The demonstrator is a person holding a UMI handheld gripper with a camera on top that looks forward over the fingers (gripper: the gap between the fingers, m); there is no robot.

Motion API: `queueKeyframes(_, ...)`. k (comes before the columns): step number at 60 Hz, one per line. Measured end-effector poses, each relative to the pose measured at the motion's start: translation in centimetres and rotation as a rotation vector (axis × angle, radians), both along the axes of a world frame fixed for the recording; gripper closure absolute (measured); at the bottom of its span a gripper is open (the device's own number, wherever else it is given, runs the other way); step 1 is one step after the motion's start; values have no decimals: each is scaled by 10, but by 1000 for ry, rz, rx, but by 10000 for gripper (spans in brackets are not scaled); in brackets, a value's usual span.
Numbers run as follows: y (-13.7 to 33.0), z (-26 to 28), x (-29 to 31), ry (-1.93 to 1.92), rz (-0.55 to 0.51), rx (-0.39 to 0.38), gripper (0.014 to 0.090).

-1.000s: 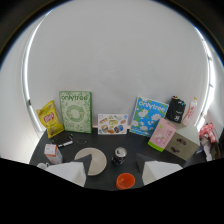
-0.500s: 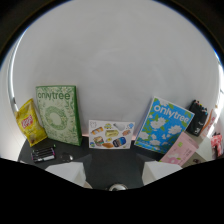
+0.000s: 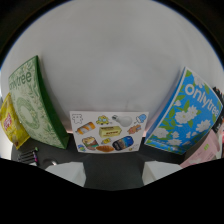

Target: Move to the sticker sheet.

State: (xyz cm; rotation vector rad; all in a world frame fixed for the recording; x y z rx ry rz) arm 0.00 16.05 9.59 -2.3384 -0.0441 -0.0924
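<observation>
My fingers (image 3: 66,171) stand spread with nothing between them. Just ahead, centred on the gap, the sticker sheet (image 3: 108,131) leans upright against the white wall (image 3: 115,65). A green box (image 3: 31,105) flanks it on one side, a blue box (image 3: 186,117) on the other.

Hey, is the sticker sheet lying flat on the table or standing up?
Standing up: the sticker sheet leans against the white wall, its printed face toward the camera, between the green box and blue box.
</observation>
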Motion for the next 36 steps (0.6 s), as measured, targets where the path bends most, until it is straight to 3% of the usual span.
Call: queueKeyframes(36, 7, -12, -6, 2, 10, -35, 190)
